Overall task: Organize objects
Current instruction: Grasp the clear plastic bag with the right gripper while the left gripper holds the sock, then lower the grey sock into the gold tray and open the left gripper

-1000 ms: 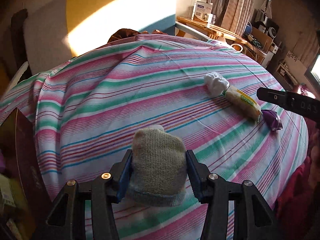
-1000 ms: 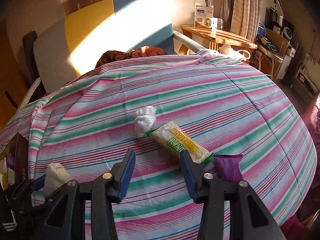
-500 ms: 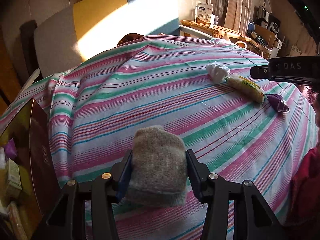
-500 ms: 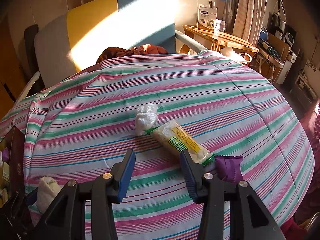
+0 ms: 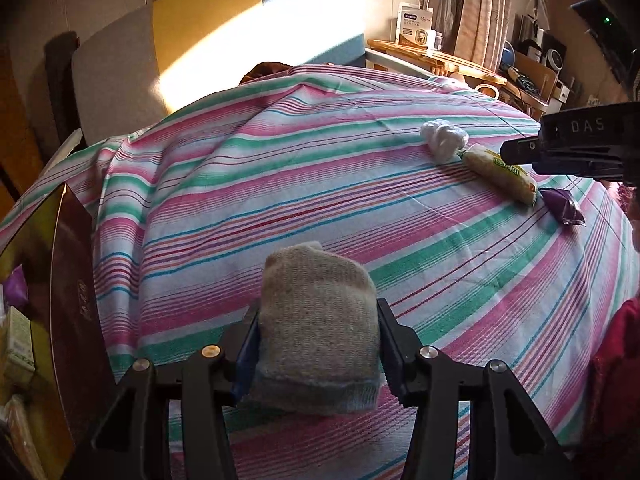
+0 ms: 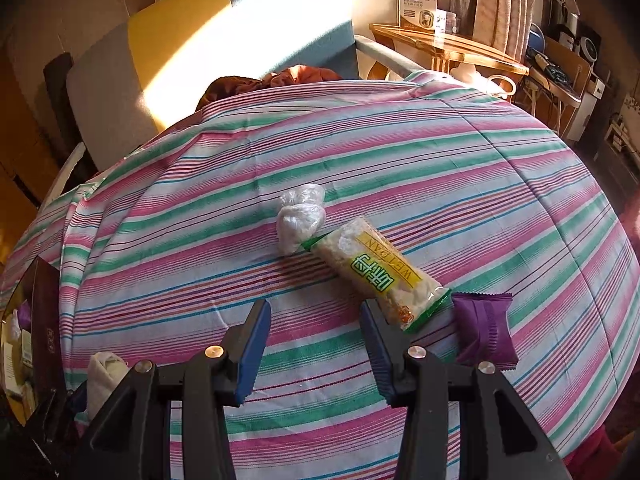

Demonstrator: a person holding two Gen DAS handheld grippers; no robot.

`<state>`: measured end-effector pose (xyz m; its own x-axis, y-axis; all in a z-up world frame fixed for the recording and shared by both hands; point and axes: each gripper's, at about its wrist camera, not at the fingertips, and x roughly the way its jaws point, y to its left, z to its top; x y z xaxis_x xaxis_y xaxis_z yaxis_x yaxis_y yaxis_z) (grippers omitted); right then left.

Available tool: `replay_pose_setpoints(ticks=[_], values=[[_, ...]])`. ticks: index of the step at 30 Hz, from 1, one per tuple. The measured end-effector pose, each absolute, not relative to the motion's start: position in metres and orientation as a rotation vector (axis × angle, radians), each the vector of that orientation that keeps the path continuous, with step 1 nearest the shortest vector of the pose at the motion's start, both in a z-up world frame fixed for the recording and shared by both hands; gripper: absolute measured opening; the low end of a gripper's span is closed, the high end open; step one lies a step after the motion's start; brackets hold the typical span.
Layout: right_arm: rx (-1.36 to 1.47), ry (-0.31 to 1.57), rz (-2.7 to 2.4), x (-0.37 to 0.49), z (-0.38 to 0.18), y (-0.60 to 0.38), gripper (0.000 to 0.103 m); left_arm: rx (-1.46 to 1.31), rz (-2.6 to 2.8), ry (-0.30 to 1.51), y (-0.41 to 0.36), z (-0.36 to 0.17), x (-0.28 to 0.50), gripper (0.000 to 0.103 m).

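My left gripper (image 5: pixel 318 320) is shut on a rolled grey-beige sock (image 5: pixel 316 320), held just above the striped bedcover (image 5: pixel 280 184) near its front left. The right wrist view catches the same sock (image 6: pixel 102 372) at the lower left. My right gripper (image 6: pixel 316 316) stands open over the cover with nothing between its fingers. Just beyond its right finger lies a yellow-green snack pack (image 6: pixel 376 276), with a crumpled white plastic bag (image 6: pixel 298 220) at its far end and a purple packet (image 6: pixel 484 332) at its near end. The pack (image 5: pixel 500 172) also shows far right in the left wrist view.
An open dark box (image 5: pixel 60 280) with small packages inside stands at the bed's left edge. A padded headboard (image 5: pixel 200 40) rises behind the bed, with a brown cloth (image 6: pixel 272 80) at its foot. A wooden table (image 6: pixel 448 48) and shelves fill the back right.
My left gripper has sunk and shifted toward the left with the sock, so the dark box now fills more of the left edge. The right gripper has barely moved.
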<state>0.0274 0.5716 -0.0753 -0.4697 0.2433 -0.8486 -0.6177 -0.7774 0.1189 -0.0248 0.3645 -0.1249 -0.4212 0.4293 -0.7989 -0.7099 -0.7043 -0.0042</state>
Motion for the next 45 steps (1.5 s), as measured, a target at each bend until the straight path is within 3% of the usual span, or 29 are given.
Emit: replay_pose_setpoints(ticks=[6,9,15,17,18,27,36,45], values=[[-1.192,0.544,2.253,-0.009,-0.066,0.595,0.047,-1.074,2.136,0.413,0.362,-0.125,-0.027,0.052],[-1.269,0.589,2.234,-0.034,-0.081,0.615,0.047,-1.066,2.134,0.408,0.361,-0.125,-0.027,0.052],[-1.414,0.506,2.155,-0.081,-0.120,0.625,0.047,-1.055,2.136,0.406,0.360,-0.125,-0.026,0.053],[-1.442,0.487,2.147,-0.087,-0.129,0.625,0.039,-1.052,2.134,0.403,0.359,-0.125,-0.026,0.053],[-1.431,0.463,2.160,-0.087,-0.127,0.622,0.035,-1.049,2.132,0.404,0.359,-0.125,-0.026,0.053],[-1.471,0.492,2.356,-0.054,-0.097,0.562,0.034,-1.084,2.130,0.370,0.347,-0.117,-0.023,0.051],[-1.510,0.545,2.438,-0.025,-0.095,0.497,0.034,-1.010,2.188,0.308,0.296,-0.066,0.002,0.051],[-1.578,0.417,2.403,-0.025,-0.118,0.481,0.034,-1.000,2.338,0.194,0.211,-0.031,-0.009,0.051]])
